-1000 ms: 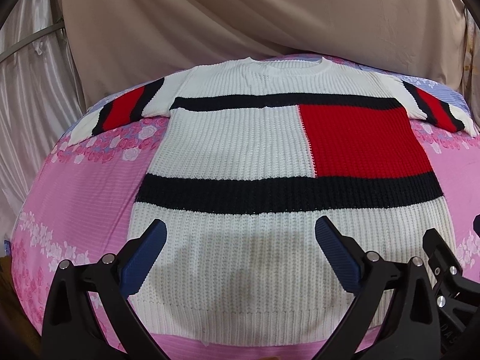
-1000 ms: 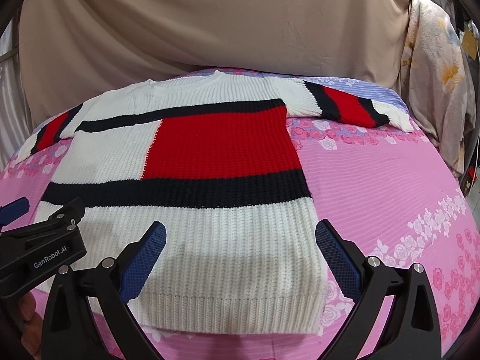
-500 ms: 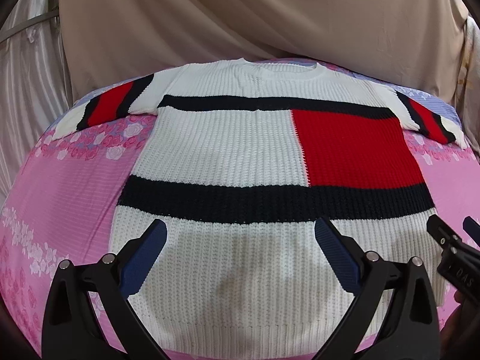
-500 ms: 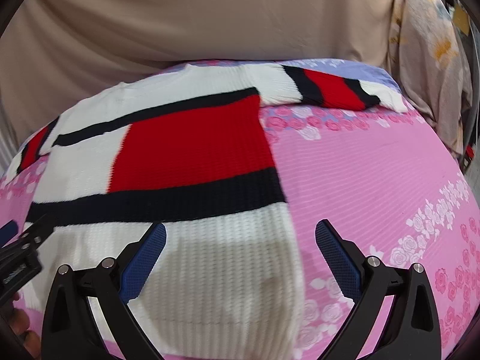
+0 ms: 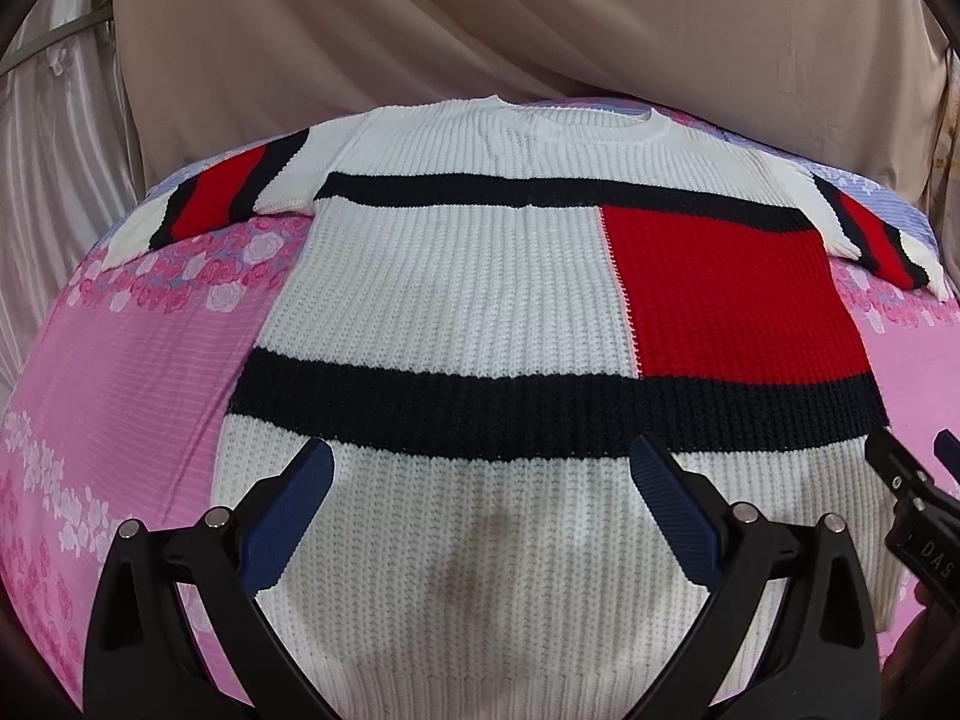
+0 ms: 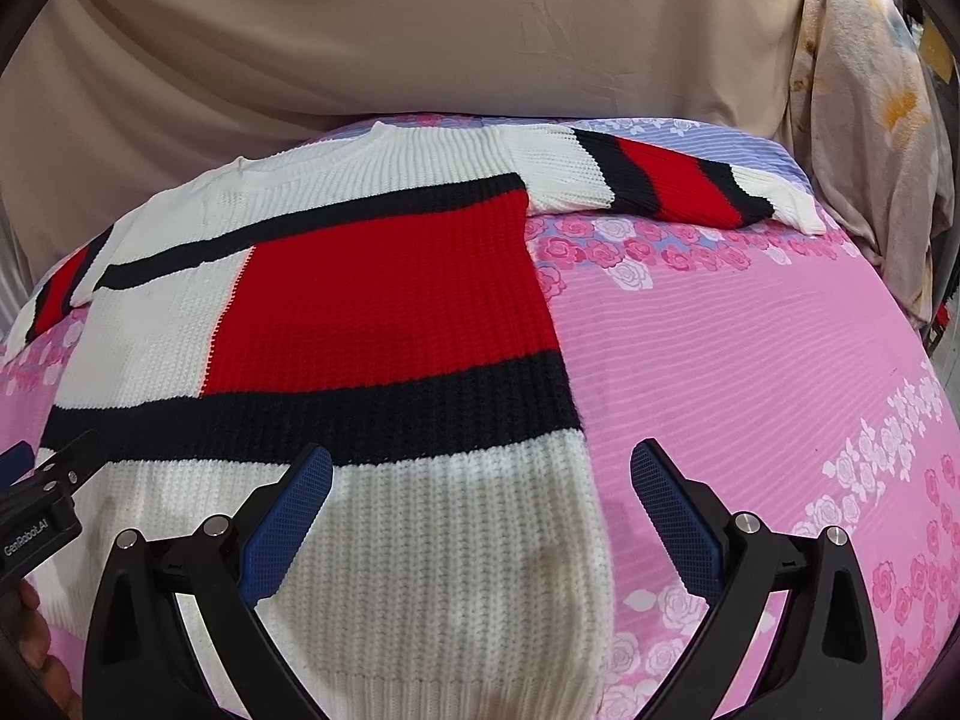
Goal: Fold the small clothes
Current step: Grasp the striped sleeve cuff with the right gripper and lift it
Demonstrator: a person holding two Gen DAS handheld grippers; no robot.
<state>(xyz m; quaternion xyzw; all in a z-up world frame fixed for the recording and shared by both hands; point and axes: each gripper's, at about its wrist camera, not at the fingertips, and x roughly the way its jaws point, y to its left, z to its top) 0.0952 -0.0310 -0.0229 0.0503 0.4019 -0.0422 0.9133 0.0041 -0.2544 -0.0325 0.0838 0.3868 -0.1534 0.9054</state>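
A white knit sweater (image 5: 456, 300) with black bands and a red block lies flat, front up, on the bed, sleeves spread sideways; it also shows in the right wrist view (image 6: 384, 312). My left gripper (image 5: 480, 516) is open and empty above the sweater's lower white part, near the hem. My right gripper (image 6: 480, 516) is open and empty over the sweater's lower right side edge. The right sleeve (image 6: 672, 183) lies stretched out at the far right. The right gripper's tip shows at the left wrist view's right edge (image 5: 912, 504).
A pink floral bedsheet (image 6: 750, 372) covers the bed around the sweater. A beige cloth backdrop (image 5: 480, 30) hangs behind. A floral cloth (image 6: 864, 138) hangs at the far right. Pale curtains (image 5: 54, 138) hang at the far left.
Both grippers have moved forward and lower toward the sweater. The right gripper has shifted right, so the sweater's right side edge now lies between its fingers.
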